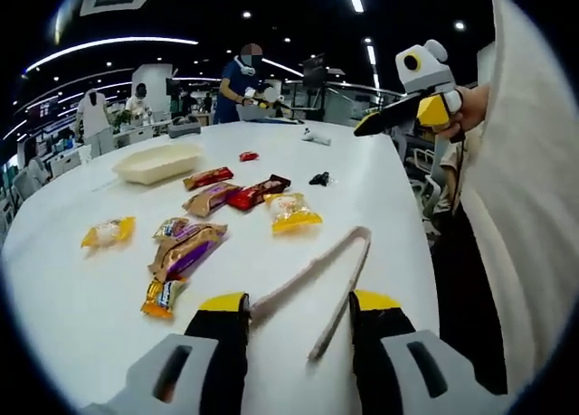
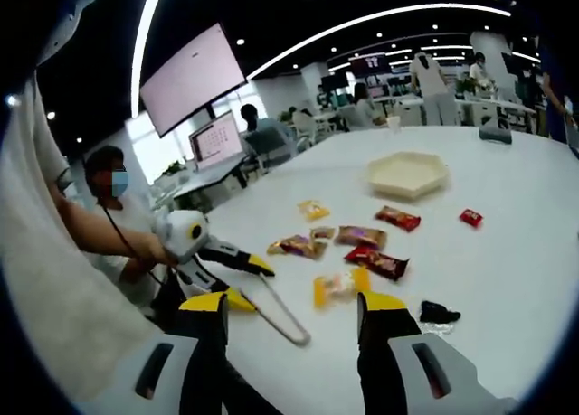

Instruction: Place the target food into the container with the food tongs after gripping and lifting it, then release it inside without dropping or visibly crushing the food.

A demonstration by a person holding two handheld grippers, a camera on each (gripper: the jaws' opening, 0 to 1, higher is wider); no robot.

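You're at the pickup-the-tool stage: the food tongs (image 1: pixel 317 279) lie flat on the white table (image 1: pixel 81 325), nothing gripped yet. Your left gripper (image 1: pixel 298 308) has its jaws spread wide, and the handle end of the tongs sits just ahead between them, arms splaying away from you. In the right gripper view the same gripper (image 2: pixel 237 279) is down at the tongs (image 2: pixel 280 317) while your right gripper (image 2: pixel 294 311) hangs above the table, jaws apart and empty. In the left gripper view it (image 1: pixel 398 117) is held up off to the side, well clear of everything. Which packet is the target I can't tell from the task line; the snack packets are scattered mid-table, e.g. the yellow packet (image 1: pixel 293 212), the purple-brown packet (image 1: pixel 185 246) and the red packet (image 1: pixel 256 193). The beige container (image 1: pixel 156 163) is at the far side, beyond the packets, and looks empty. Next move, in my judgement: close the left jaws across both tong arms near the hinge end, not one arm only, so you can squeeze the tips later. Lift level and check the tips open freely before going for a packet.
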